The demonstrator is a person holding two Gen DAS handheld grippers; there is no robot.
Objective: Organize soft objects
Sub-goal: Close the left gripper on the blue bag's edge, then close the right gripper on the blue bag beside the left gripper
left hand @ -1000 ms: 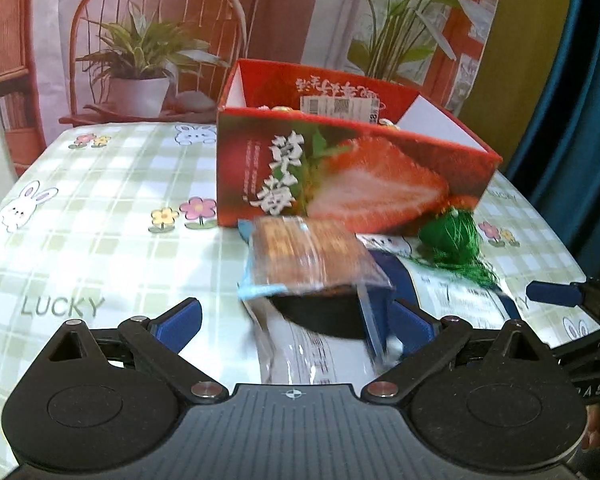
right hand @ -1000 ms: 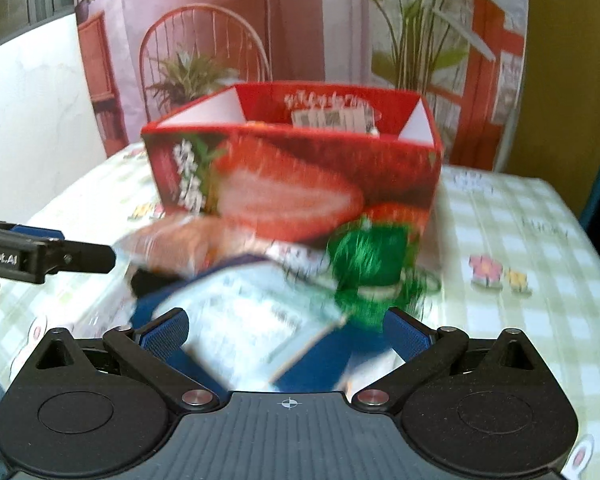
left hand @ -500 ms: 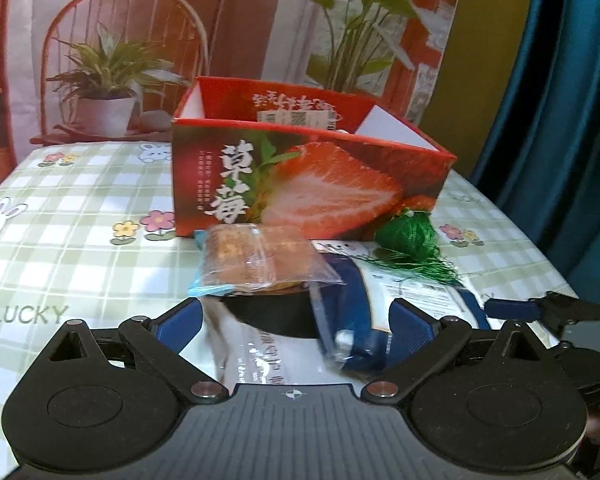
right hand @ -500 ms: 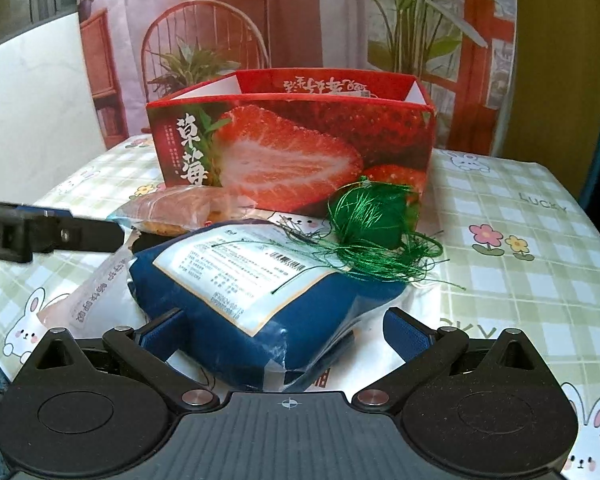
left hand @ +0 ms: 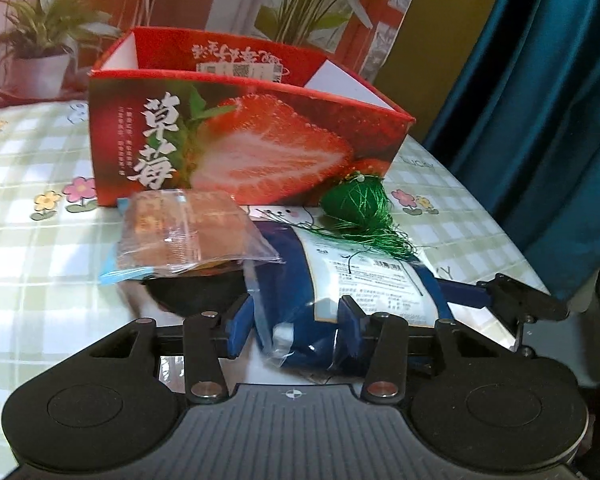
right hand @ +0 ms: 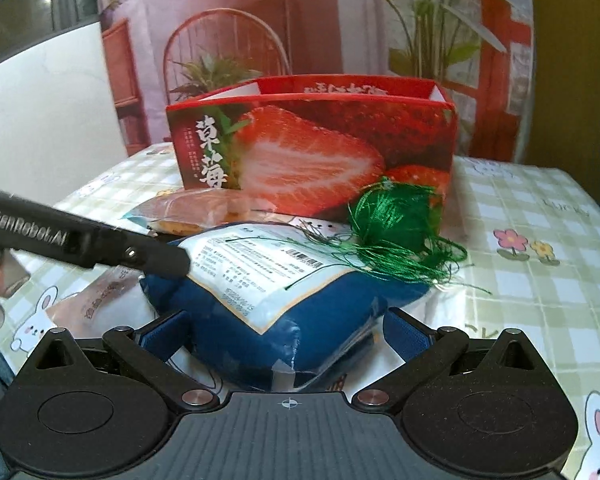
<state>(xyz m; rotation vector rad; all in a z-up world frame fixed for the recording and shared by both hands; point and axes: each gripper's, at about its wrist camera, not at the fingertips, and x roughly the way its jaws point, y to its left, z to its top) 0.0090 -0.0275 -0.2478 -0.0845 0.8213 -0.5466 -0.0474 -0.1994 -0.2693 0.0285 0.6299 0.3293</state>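
Observation:
A blue packet (left hand: pixel 292 276) with a white label lies on the table in front of a red strawberry box (left hand: pixel 240 144). My left gripper (left hand: pixel 294 328) is closing its jaws on the packet's near corner, and both pads touch it. A green thread tassel (left hand: pixel 356 208) rests on the packet's far end. A clear bag of brown cake (left hand: pixel 180 228) lies to the left, on top of a black object (left hand: pixel 196 296). From the other side, my right gripper (right hand: pixel 288 336) stands open with the blue packet (right hand: pixel 300 320) between its wide pads. The left gripper's black finger (right hand: pixel 100 244) reaches in from the left.
The checked tablecloth (left hand: pixel 40 260) spreads to the left. A blue curtain (left hand: pixel 540 120) hangs past the table's right edge. A pale pink packet (right hand: pixel 112 292) lies under the blue one. Potted plants stand behind the box (right hand: pixel 312 160).
My left gripper has swung right and down onto the blue packet's corner, and its jaws have narrowed from wide open. The right gripper has sunk closer to the packet.

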